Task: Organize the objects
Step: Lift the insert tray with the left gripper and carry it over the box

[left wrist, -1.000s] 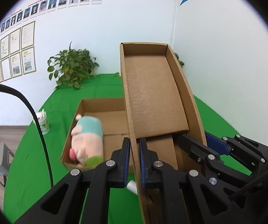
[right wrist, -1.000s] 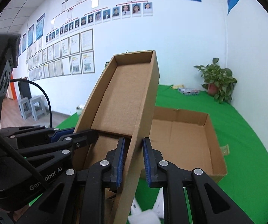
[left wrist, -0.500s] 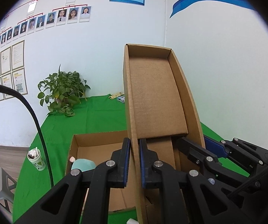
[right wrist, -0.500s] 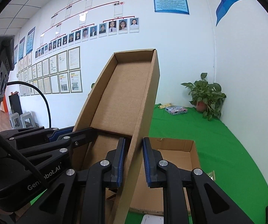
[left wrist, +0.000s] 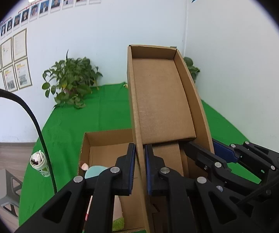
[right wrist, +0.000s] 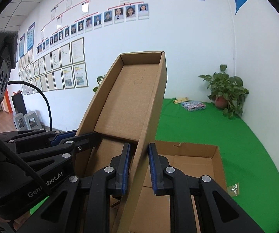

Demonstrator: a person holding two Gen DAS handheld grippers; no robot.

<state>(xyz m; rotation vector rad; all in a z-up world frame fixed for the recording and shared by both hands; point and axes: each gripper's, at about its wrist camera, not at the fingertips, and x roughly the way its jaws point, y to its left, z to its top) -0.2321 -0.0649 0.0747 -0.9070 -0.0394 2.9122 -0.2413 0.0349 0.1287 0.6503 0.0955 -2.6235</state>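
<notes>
Left wrist view: your left tool grips the cardboard tray wall.
Right tool pinches the opposite wall (open box below).

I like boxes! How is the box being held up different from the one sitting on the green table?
The lifted box is tilted up in the air, pinched by the left hand-held gripper and right hand-held gripper; the lower box rests flat on the green table. The lifted box looks empty; the lower box holds a plush toy. Both are open brown cardboard.

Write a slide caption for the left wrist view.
Left gripper and right gripper grip opposite walls of a raised cardboard lid above the open box holding a plush toy.
</notes>
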